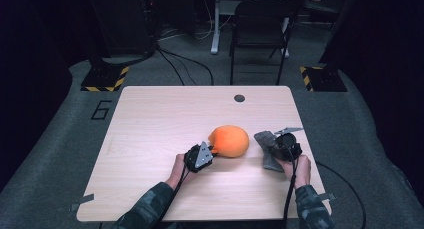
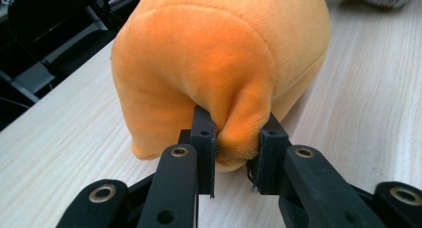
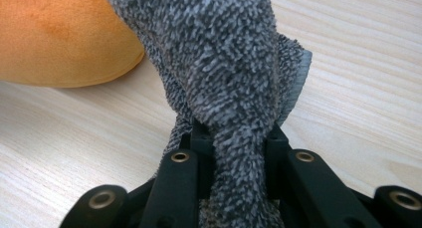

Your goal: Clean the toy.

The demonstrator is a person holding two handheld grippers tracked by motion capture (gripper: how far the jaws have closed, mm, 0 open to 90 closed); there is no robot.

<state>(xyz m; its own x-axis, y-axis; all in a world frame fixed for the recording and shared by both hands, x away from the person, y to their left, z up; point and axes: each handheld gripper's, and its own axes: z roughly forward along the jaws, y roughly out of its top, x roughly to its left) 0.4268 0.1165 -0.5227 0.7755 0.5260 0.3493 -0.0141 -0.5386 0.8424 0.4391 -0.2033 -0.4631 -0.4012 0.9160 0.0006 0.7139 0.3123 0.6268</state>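
Table (image 1: 150, 139), one orange plush (image 1: 230, 140), one grey cloth (image 1: 267, 149), two hand-held grippers, each gripping one.

The orange plush toy (image 2: 219, 54) looked soft, short-napped and matt. The grey cloth (image 3: 224, 63) was coarse, looped terry. The table (image 1: 165, 119) showed pale, smooth wood grain; the jaws were matt black plastic.

Left gripper (image 1: 211, 150) pinches orange plush (image 1: 229, 141); right gripper (image 1: 279, 145) grips grey cloth (image 1: 267, 148).

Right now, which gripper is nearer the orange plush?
Left. The left gripper pinches a fold of the orange plush; the right gripper sits beside it, clamped on the grey cloth.
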